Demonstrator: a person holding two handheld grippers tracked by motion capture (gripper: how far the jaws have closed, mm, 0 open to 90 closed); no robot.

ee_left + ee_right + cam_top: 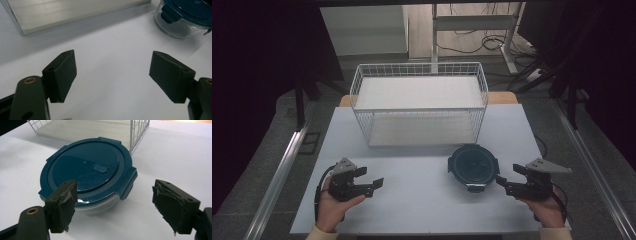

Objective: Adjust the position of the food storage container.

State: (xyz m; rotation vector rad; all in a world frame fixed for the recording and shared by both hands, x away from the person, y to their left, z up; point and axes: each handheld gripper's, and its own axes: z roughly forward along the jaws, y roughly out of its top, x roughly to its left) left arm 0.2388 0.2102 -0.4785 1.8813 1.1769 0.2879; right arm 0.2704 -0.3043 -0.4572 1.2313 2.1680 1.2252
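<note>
A round glass container with a dark teal clip-on lid (pixel 472 165) (pixel 90 171) (pixel 186 13) stands on the white table (pixel 412 200), right of centre. My right gripper (pixel 510 178) (pixel 113 205) is open just to its right, jaws pointing at it with nothing between them. My left gripper (pixel 371 178) (pixel 112 75) is open at the front left, well apart from the container, jaws pointing right over bare table. Each gripper is held by a hand coming in from the bottom edge.
A white wire two-tier shelf basket (pixel 419 102) (pixel 140 130) stands at the back middle of the table, its lower board (pixel 62 12) close to the container. The table's front edge is near both hands. Floor rails run along both sides.
</note>
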